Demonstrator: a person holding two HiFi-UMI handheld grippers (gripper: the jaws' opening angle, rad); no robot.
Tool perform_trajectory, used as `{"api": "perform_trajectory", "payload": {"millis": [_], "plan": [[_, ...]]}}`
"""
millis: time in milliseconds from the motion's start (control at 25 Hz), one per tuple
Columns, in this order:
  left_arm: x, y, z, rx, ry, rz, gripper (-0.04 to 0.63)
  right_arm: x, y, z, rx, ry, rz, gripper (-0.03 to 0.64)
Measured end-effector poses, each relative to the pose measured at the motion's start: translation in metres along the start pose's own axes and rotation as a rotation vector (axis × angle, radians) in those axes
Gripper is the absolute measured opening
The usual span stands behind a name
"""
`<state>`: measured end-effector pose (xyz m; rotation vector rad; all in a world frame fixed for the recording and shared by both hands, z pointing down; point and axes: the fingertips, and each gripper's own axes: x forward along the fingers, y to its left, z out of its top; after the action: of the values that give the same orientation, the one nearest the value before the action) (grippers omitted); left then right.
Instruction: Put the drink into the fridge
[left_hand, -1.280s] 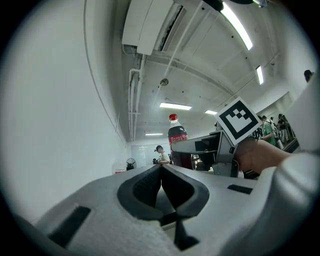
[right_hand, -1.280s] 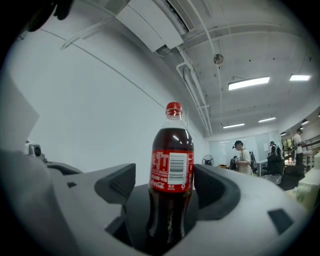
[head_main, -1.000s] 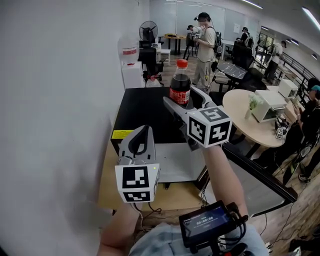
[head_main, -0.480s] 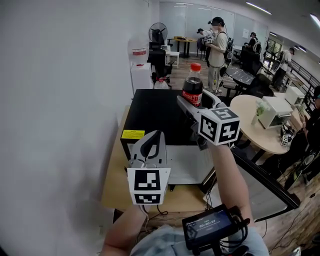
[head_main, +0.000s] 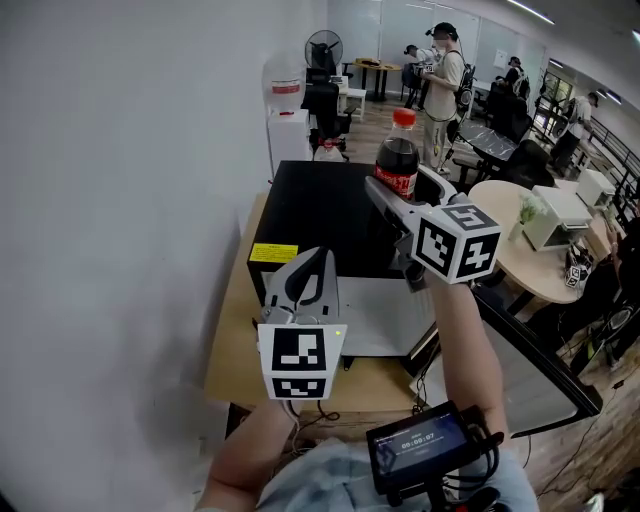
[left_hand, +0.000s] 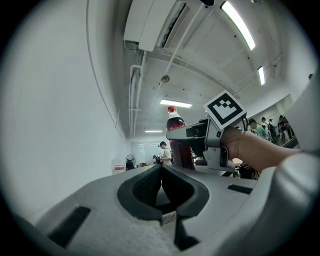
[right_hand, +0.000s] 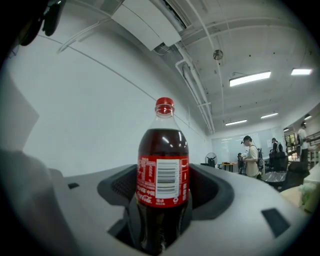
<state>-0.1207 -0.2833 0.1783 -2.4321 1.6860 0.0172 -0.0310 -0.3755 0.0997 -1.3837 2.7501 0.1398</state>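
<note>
A cola bottle (head_main: 397, 158) with a red cap and red label stands upright between the jaws of my right gripper (head_main: 402, 192), over the back right of the black fridge's top (head_main: 310, 205). The jaws are closing on the bottle's lower body (right_hand: 163, 165), and the pads of my right gripper (right_hand: 161, 195) touch it on both sides. Its base is hidden. My left gripper (head_main: 316, 258) is shut and empty, low in front of the fridge. From the left gripper (left_hand: 161, 169) view, the bottle (left_hand: 176, 127) shows ahead.
The fridge sits on a wooden table (head_main: 235, 340) against a white wall. Its door (head_main: 530, 355) hangs open to the right, with white interior (head_main: 375, 315) showing. A round table (head_main: 520, 250) with a white box, chairs and standing people lie beyond.
The head view has shifted, so the bottle and right gripper now sit a little further right and higher in the picture. The left gripper stays shut at the front.
</note>
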Motion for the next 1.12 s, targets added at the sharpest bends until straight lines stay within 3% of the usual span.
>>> {"api": "perform_trajectory", "payload": {"millis": [560, 840, 1120], "plan": [[0.005, 0.01, -0.01, -0.009, -0.006, 0.004, 0.009, -0.013, 0.027, 0.033, 0.019, -0.084, 0.091, 0.307], [-0.003, 0.014, 0.005, -0.002, 0.007, 0.001, 0.009, -0.024, 0.047, 0.052, 0.027, -0.101, 0.124, 0.307], [-0.025, 0.016, -0.005, -0.001, -0.001, 0.016, 0.009, -0.045, 0.074, 0.039, 0.031, -0.108, 0.153, 0.307]]}}
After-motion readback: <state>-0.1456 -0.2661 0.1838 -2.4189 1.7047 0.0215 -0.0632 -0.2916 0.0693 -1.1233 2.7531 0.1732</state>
